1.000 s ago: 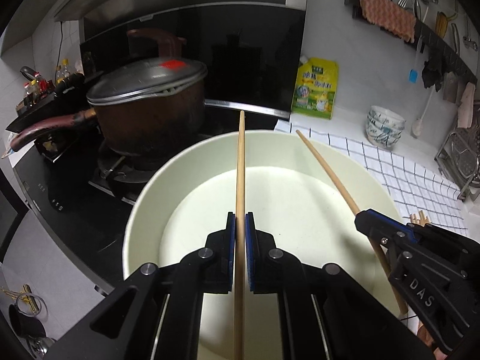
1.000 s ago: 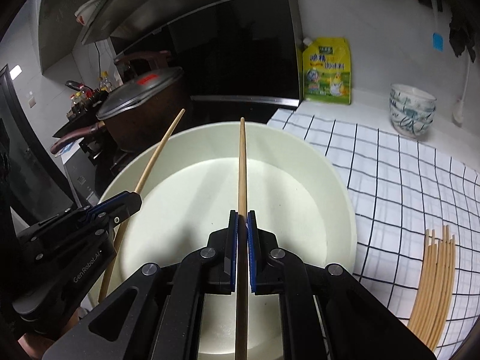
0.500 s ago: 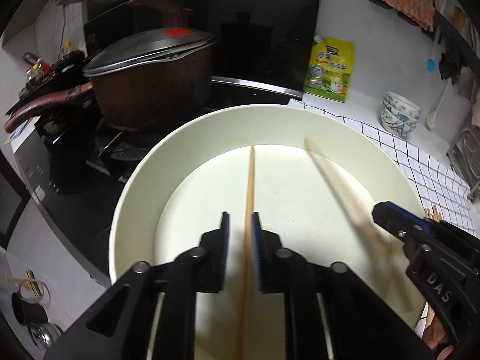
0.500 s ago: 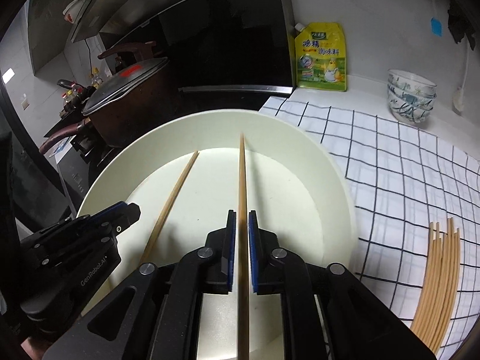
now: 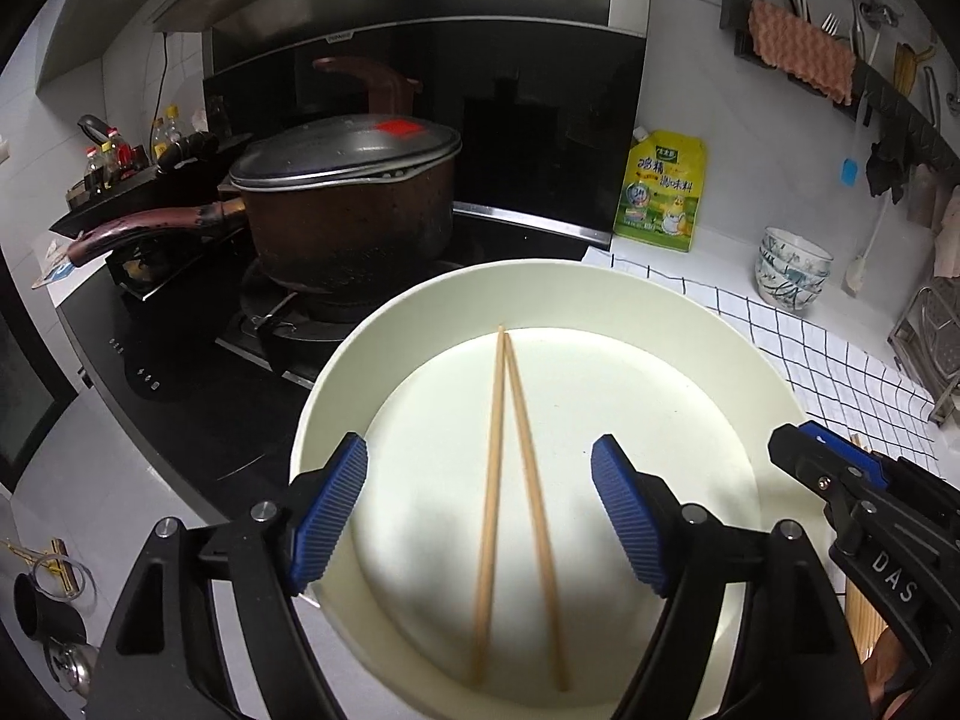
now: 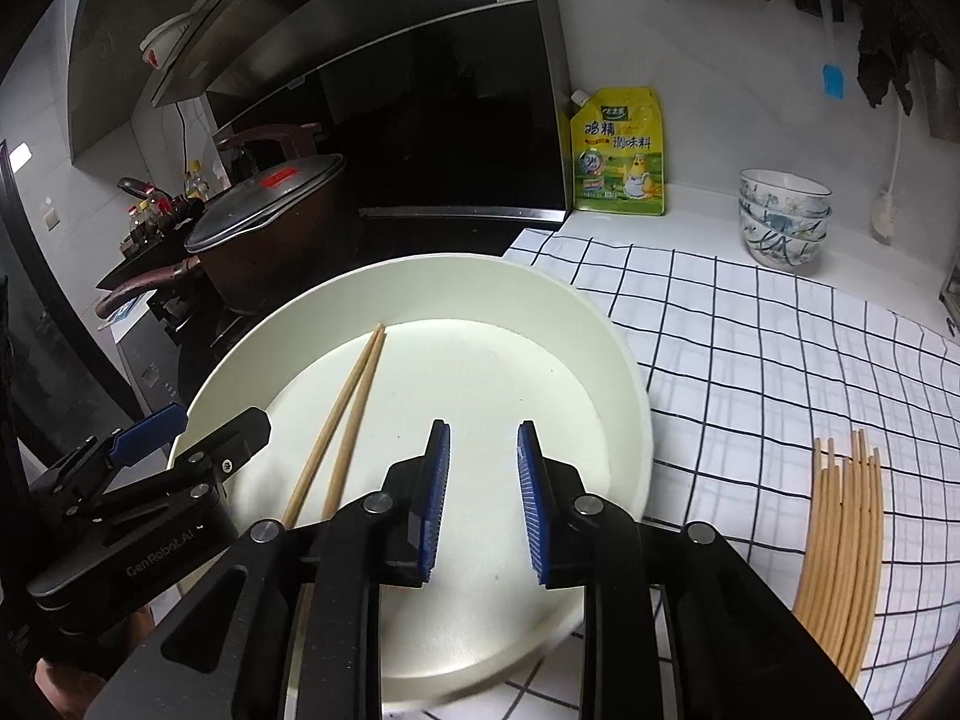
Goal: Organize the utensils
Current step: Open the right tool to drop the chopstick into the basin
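Beside the bowl [image 6: 630, 372], spare chopsticks [image 6: 840, 552] lie.

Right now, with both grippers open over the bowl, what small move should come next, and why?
Probably swing the right gripper toward the chopstick bundle on the checked cloth to fetch another. Two chopsticks already lie in the white bowl, tips nearly together, and the left gripper is open and empty too, so nothing is left to release.
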Demonstrator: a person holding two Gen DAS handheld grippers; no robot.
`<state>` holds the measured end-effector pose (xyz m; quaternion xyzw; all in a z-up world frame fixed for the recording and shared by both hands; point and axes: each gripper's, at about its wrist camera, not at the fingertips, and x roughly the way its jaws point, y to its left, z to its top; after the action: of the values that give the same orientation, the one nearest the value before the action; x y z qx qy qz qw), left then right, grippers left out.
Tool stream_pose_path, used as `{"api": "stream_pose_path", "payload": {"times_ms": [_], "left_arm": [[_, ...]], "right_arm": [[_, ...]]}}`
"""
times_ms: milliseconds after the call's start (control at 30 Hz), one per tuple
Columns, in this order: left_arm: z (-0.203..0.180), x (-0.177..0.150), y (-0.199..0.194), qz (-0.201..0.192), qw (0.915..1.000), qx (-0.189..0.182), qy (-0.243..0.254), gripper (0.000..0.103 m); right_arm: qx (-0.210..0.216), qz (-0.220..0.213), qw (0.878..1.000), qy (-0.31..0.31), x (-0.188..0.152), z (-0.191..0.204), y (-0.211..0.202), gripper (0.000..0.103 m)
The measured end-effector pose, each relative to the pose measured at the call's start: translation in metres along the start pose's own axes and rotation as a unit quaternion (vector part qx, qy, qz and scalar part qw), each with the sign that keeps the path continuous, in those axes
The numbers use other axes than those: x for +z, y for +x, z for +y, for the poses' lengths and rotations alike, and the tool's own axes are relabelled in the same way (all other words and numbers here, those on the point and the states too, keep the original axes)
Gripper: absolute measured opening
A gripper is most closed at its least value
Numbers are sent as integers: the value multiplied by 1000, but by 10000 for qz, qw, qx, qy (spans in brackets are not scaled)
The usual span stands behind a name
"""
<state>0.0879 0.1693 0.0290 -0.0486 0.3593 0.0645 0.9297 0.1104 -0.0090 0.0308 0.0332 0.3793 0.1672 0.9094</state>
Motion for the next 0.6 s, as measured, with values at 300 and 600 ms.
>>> {"api": "stream_pose_path", "payload": {"times_ms": [300,600], "left_arm": [[-26,-15,-29,-192,9996,-122,154,84],[-71,-35,-55,-231,9977,-479,416,89]], "right_arm": [[-257,-290,9992,64,-19,-20,-41,32],[-567,-489,9968,265,-46,-64,-88,38]]}}
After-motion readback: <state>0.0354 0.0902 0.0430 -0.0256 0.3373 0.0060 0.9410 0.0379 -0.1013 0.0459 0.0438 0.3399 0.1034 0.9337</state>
